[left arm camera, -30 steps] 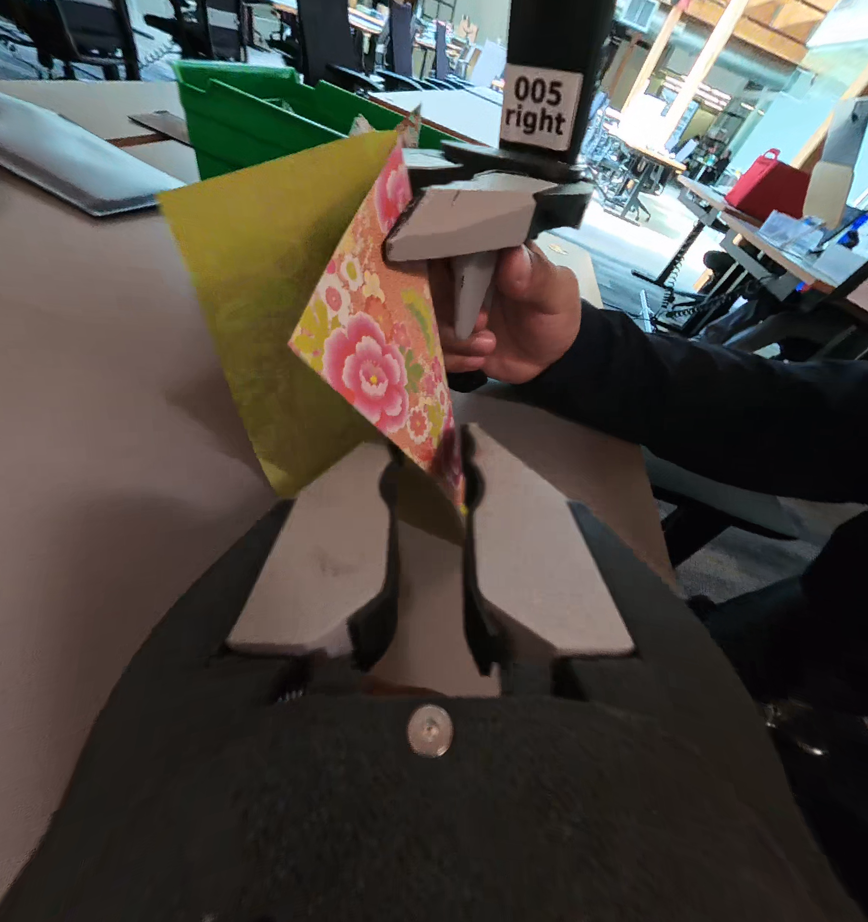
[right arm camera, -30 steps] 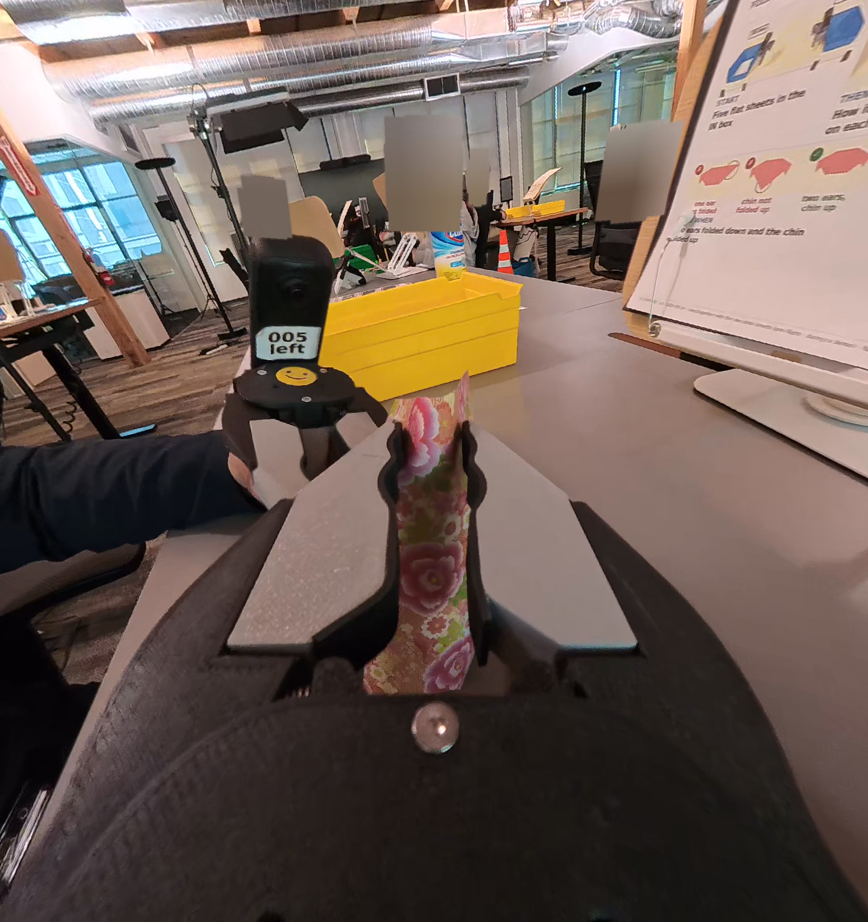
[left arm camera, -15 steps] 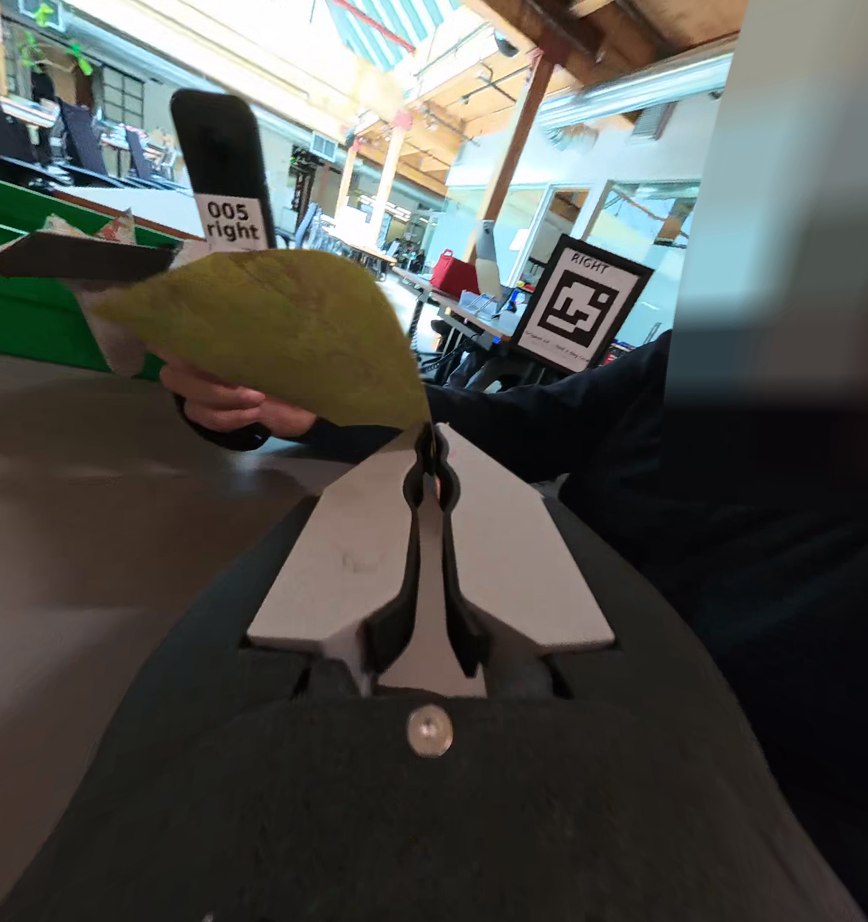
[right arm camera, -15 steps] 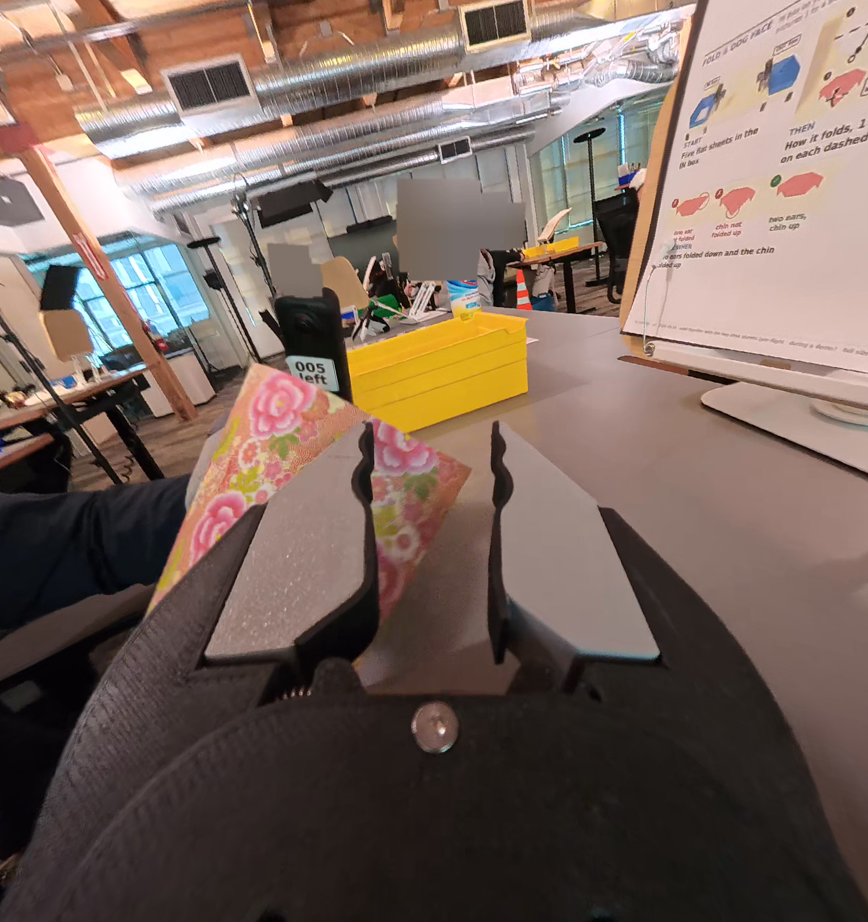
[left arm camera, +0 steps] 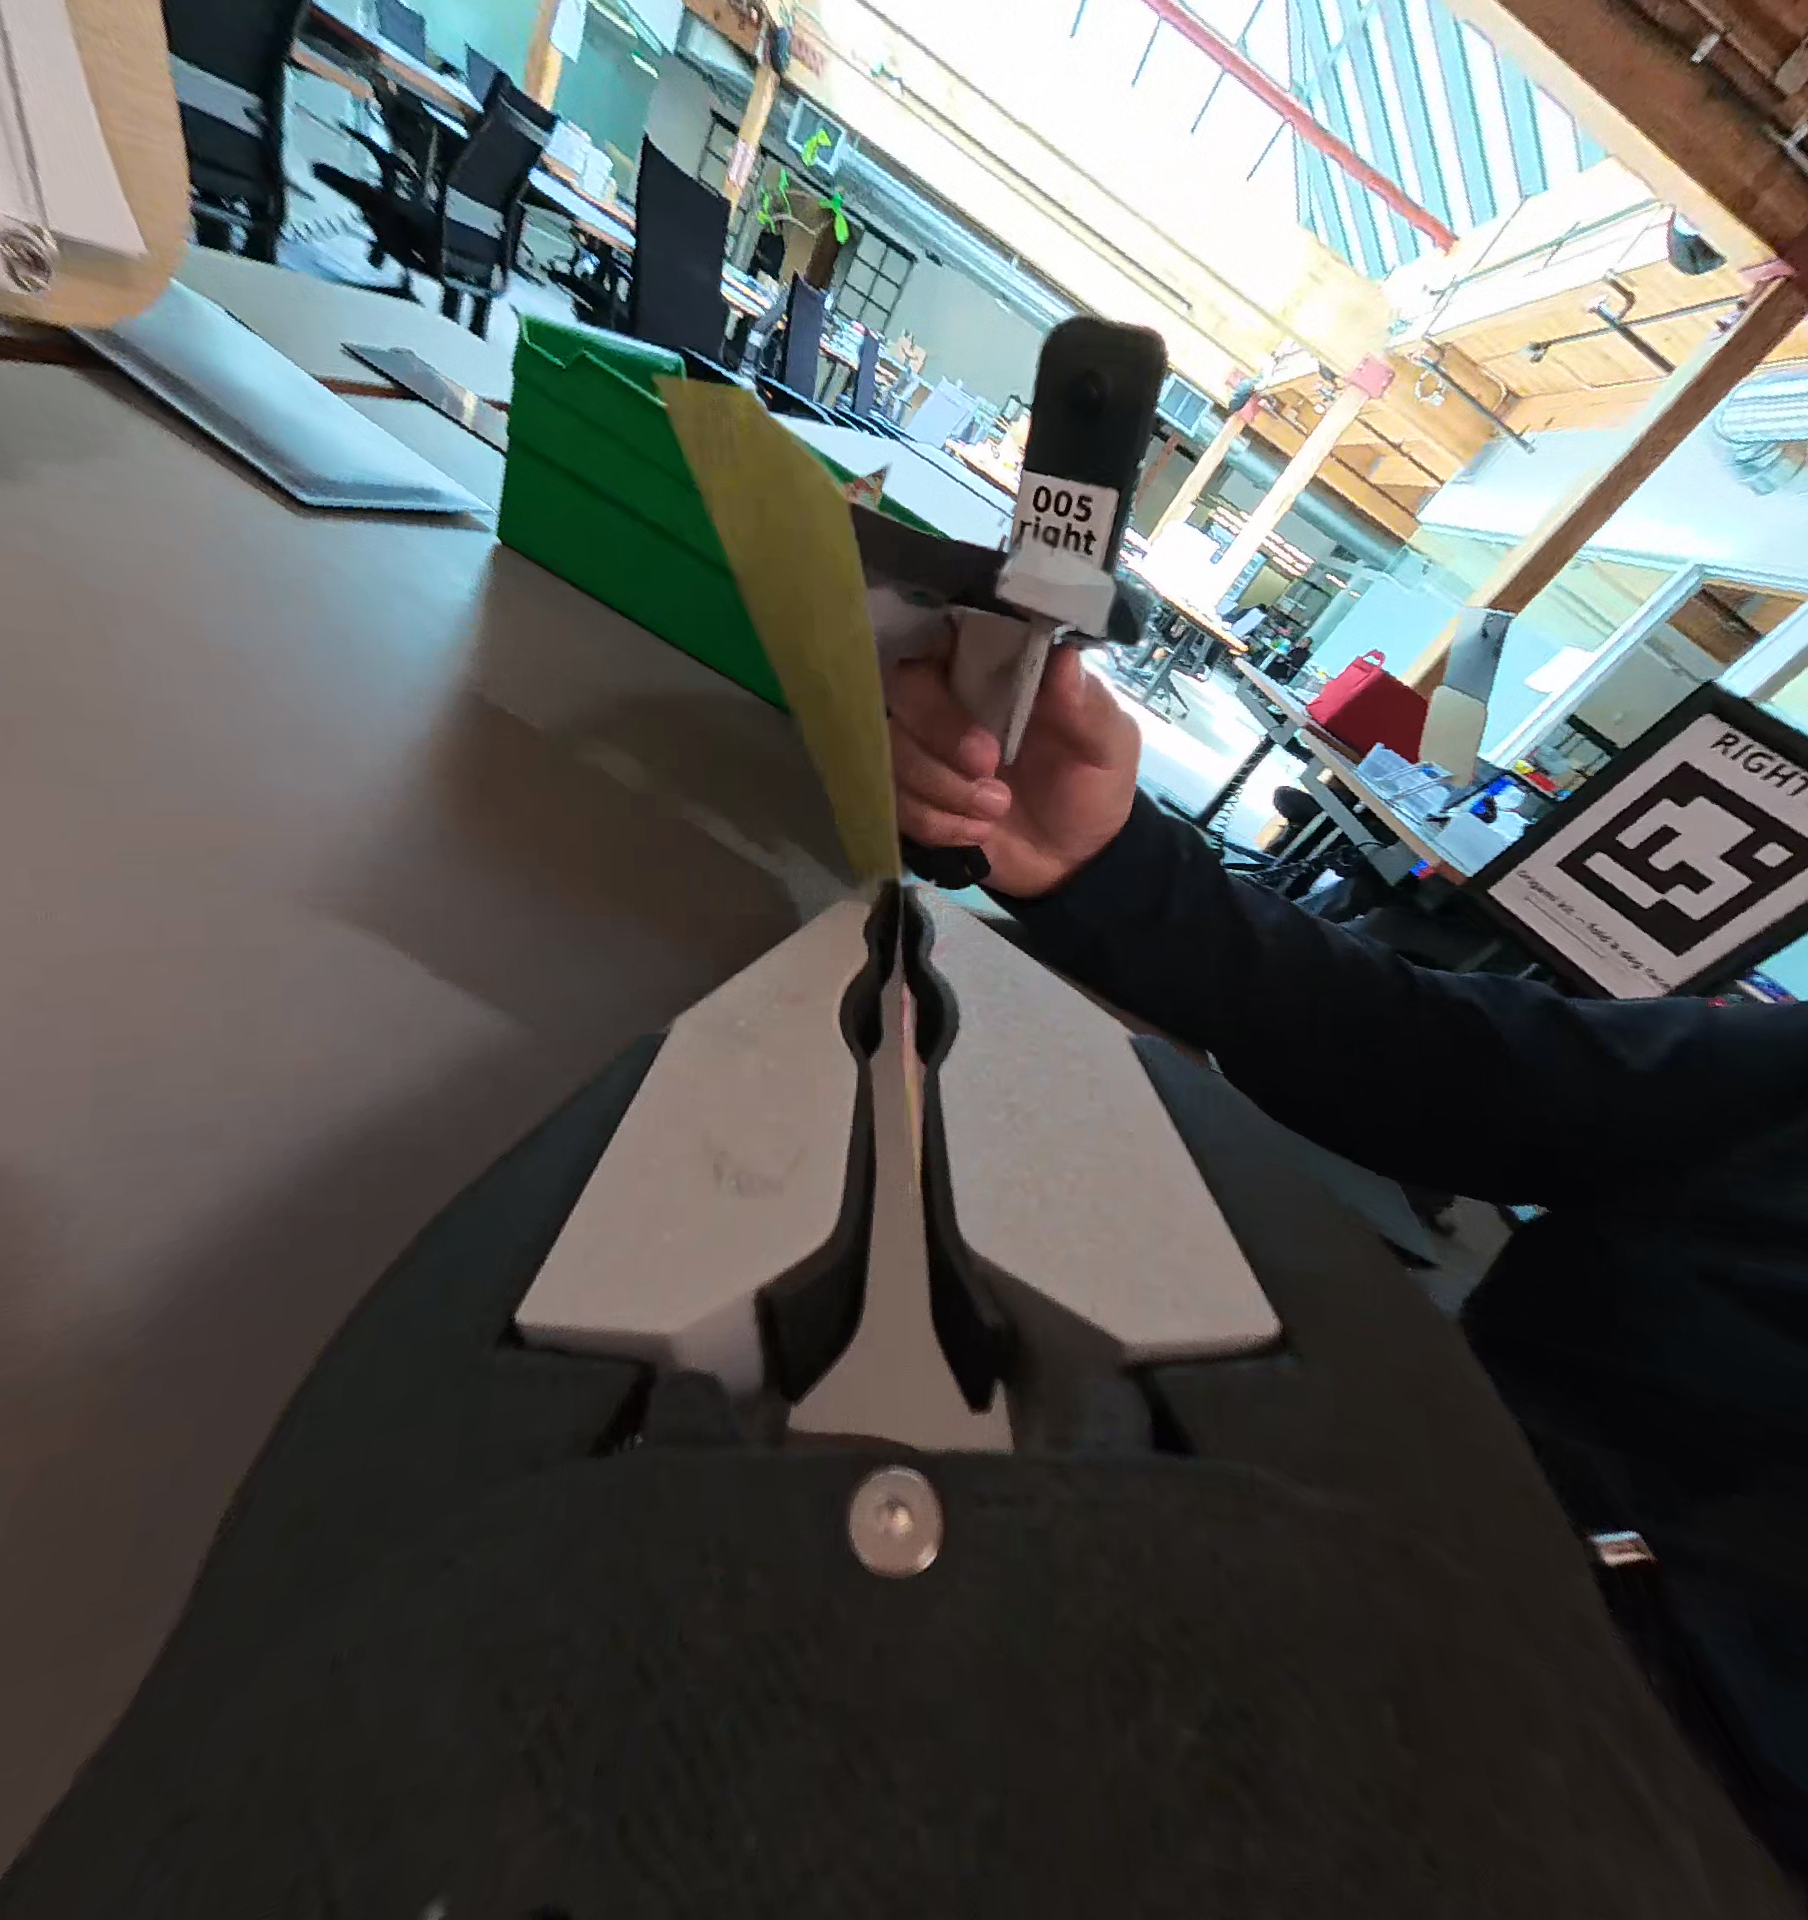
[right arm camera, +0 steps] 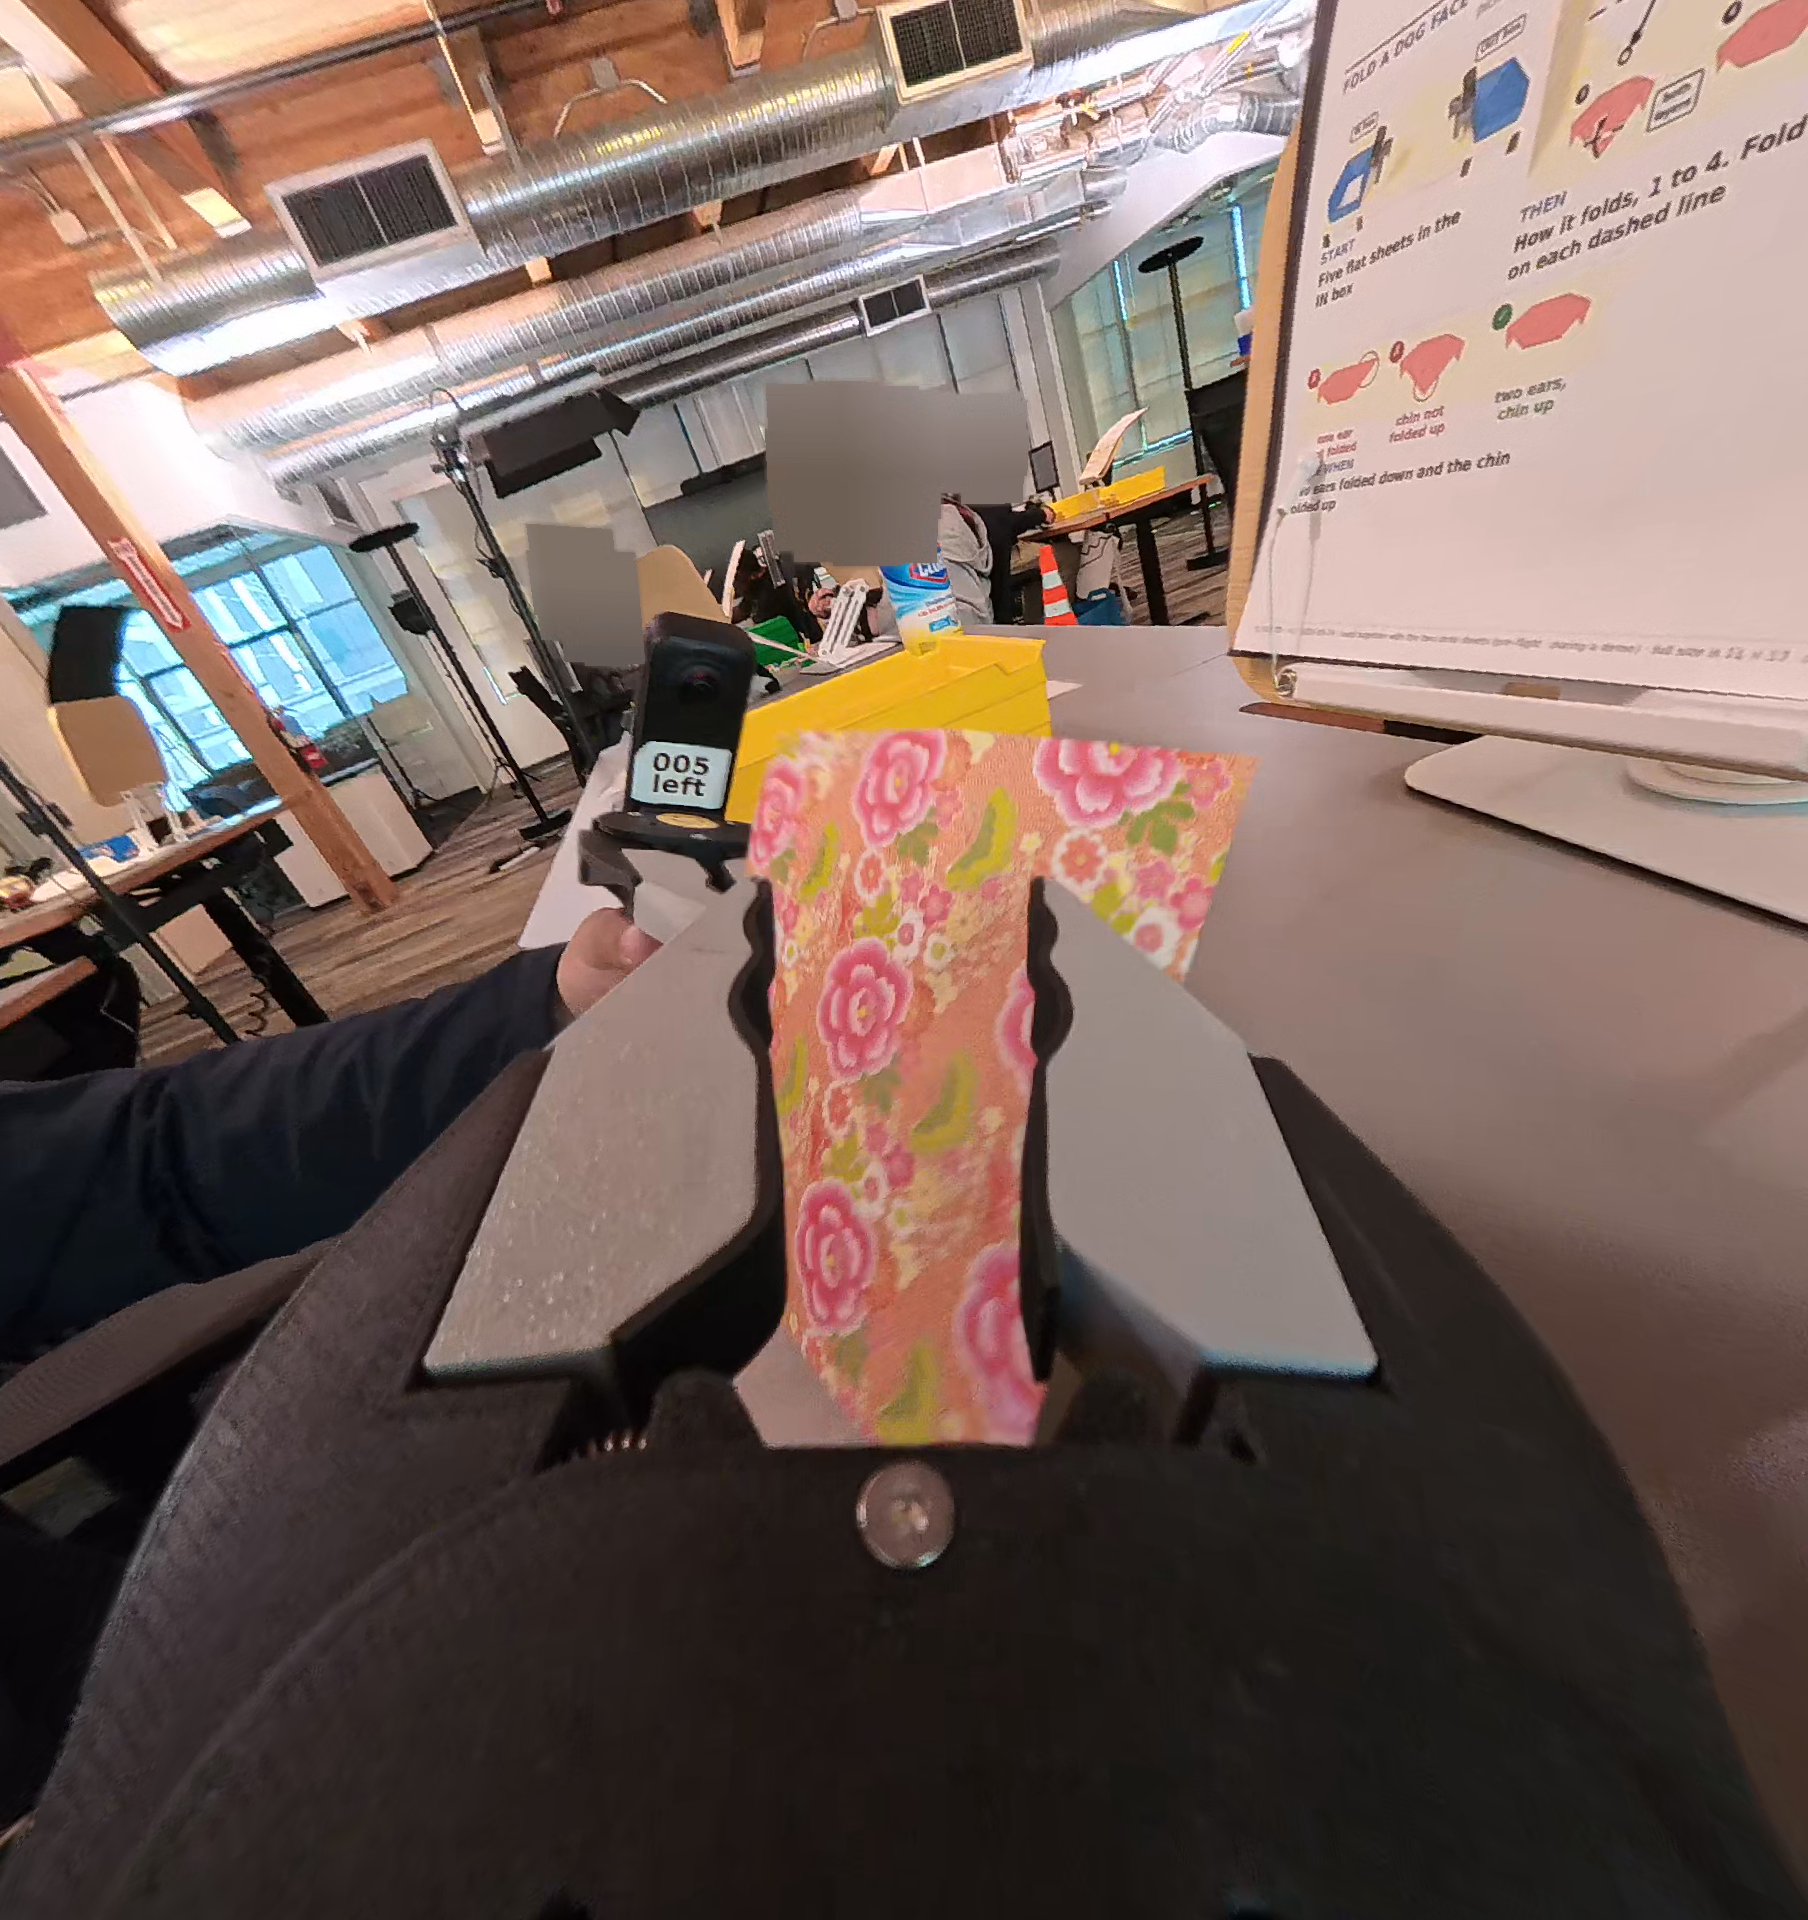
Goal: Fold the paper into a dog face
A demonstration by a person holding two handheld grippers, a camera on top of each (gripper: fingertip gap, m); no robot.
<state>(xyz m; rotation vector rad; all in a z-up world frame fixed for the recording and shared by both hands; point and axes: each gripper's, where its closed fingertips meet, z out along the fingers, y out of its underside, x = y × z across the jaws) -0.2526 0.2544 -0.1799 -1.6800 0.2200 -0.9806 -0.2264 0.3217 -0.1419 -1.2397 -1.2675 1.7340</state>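
Observation:
The paper is floral pink and orange on one side point(right arm camera: 910, 1039) and yellow-green on the other point(left arm camera: 796, 623). My left gripper point(left arm camera: 895, 914) is shut on its lower corner and holds it up above the table, nearly edge-on in the left wrist view. My right gripper point(right arm camera: 895, 904) is open, its jaws set wide, with the floral face of the sheet standing in the gap between them. The left gripper point(right arm camera: 661, 894) shows behind the sheet's left edge in the right wrist view. The right gripper point(left arm camera: 993, 623), held by a hand, shows just behind the sheet in the left wrist view.
A green bin point(left arm camera: 609, 520) stands on the grey table point(left arm camera: 256, 831) behind the paper. A yellow bin point(right arm camera: 879, 696) stands at the far side. An instruction board point(right arm camera: 1554, 343) on a white stand is at the right. A marker sign point(left arm camera: 1689, 862) stands beyond the arm.
The right gripper, shut on the folded paper a second ago, has opened. The left gripper has closed on the corner. The sheet has swung, its floral side now facing the right wrist camera.

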